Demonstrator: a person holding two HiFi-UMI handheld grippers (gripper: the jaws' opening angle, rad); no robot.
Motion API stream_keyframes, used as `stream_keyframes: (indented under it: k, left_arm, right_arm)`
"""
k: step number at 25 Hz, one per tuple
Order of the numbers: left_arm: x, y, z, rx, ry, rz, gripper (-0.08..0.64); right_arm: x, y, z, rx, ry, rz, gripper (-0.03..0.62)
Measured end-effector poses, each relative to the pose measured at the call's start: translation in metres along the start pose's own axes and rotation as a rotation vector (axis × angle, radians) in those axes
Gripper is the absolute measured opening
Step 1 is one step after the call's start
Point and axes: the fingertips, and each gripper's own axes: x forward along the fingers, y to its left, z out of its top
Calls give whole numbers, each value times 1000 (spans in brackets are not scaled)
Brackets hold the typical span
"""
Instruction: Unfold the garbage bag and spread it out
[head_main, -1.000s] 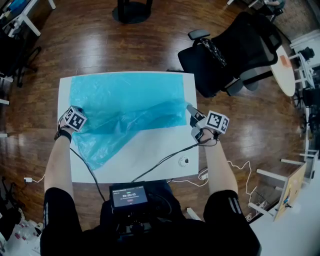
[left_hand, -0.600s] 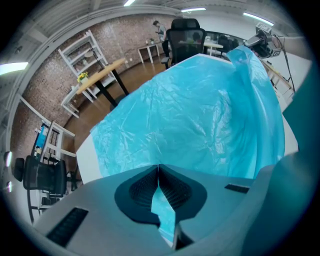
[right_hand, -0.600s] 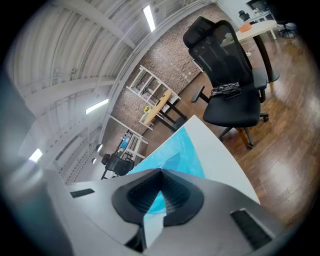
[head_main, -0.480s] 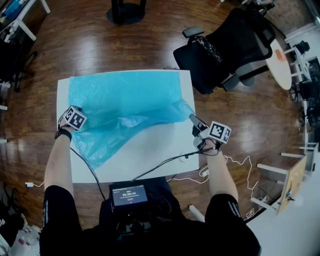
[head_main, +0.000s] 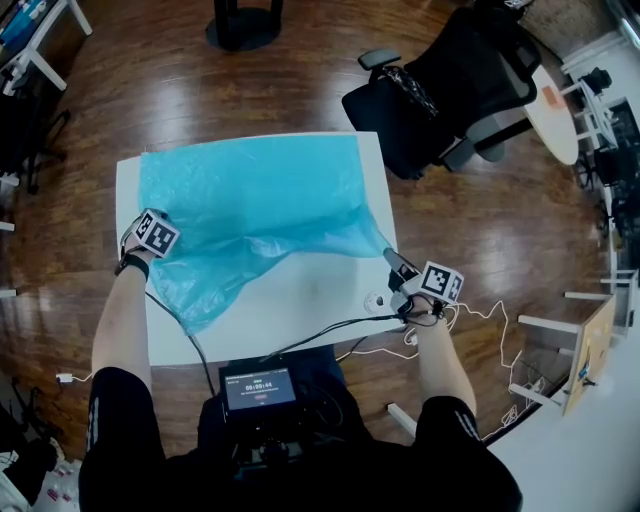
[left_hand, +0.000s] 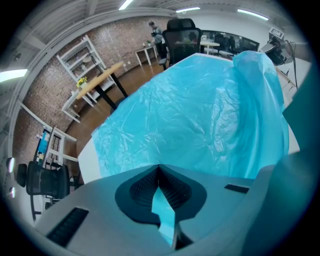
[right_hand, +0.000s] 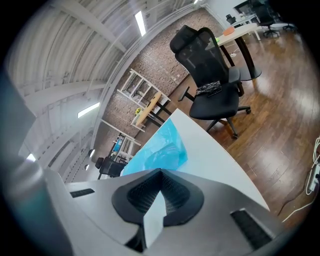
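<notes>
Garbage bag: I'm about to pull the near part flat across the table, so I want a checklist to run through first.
1. Left gripper grip: ok, jaws shut on the garbage bag film.
2. Right gripper grip: ok, shut; in the head view the bag's right corner comes to a point at its tip.
3. Bag flat: not ok, a slanting fold crosses it and the near left part is bunched.
4. Bare table free of clutter: not ok, a cable and a small white thing lie there.
5. Bag's far edge on the table: ok.
</notes>
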Motion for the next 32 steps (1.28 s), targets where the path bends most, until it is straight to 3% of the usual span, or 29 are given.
stream_keyframes:
  k: [10, 32]
  left_arm:
    - [2, 0, 1, 26, -5, 13, 1]
    - [5, 4, 7, 52, -22, 53, 1]
  right_arm:
    - [-37, -33, -40, 62, -24, -92, 12]
    - [-69, -76, -136, 119, 110, -237, 12]
